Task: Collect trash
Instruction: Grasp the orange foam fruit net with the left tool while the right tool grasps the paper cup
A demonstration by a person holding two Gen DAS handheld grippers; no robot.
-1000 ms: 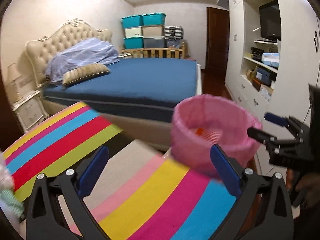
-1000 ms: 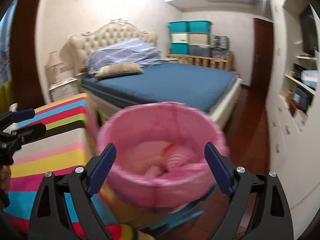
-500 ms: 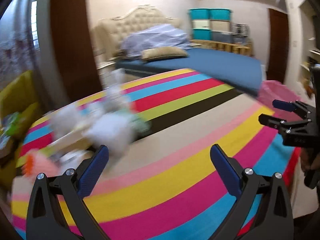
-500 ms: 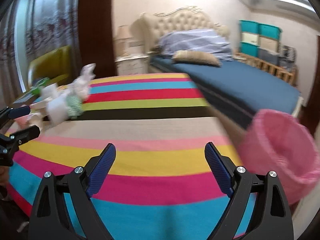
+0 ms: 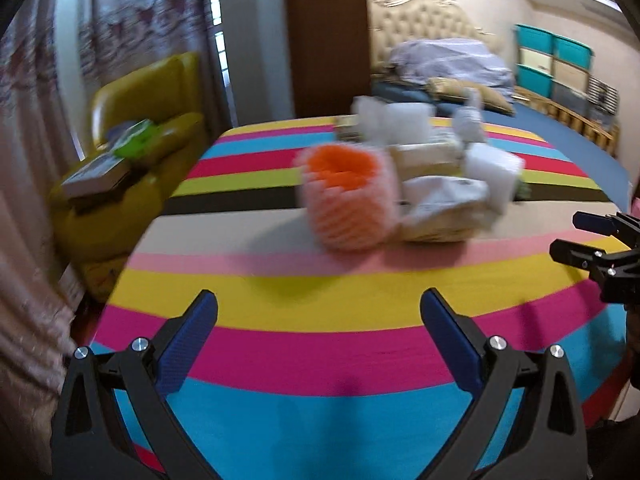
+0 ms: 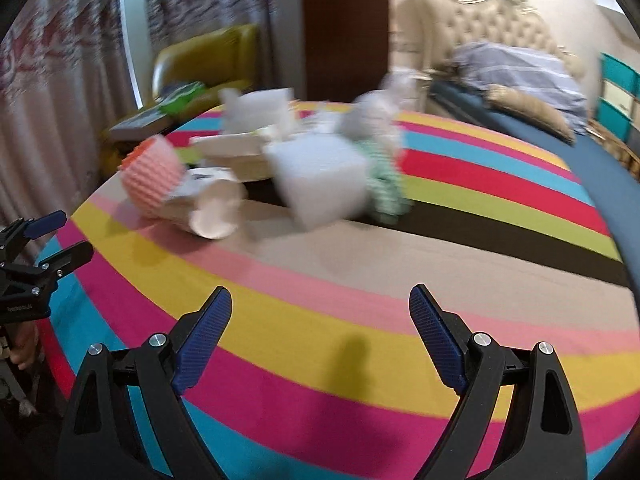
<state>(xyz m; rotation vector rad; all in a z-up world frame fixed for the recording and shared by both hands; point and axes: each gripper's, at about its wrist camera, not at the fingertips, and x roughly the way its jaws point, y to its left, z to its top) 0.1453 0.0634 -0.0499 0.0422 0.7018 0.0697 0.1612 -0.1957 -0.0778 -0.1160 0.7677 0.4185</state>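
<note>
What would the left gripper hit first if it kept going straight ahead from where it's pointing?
Most likely the pink foam net sleeve, standing nearest in the trash pile directly ahead of the open left gripper. Only bare striped tablecloth lies between, though blur leaves depth uncertain.

A striped cloth [image 5: 320, 352] in cyan, magenta, yellow, pink, black and red bands covers the bench; a yellow-green armchair [image 5: 160, 92] stands just beside its far left corner, with what seem to be books [image 5: 96, 172] and something green [image 5: 138, 138] on its seat, though blur hides the detail; patterned curtains [image 6: 52, 60] hang behind it; a bed [image 6: 568, 152] with a tufted cream headboard [image 6: 492, 20], a striped blue pillow [image 6: 524, 68] and a tan cushion [image 6: 524, 110] lies beyond; teal storage boxes [image 5: 556, 52] are stacked against the far wall.
</note>
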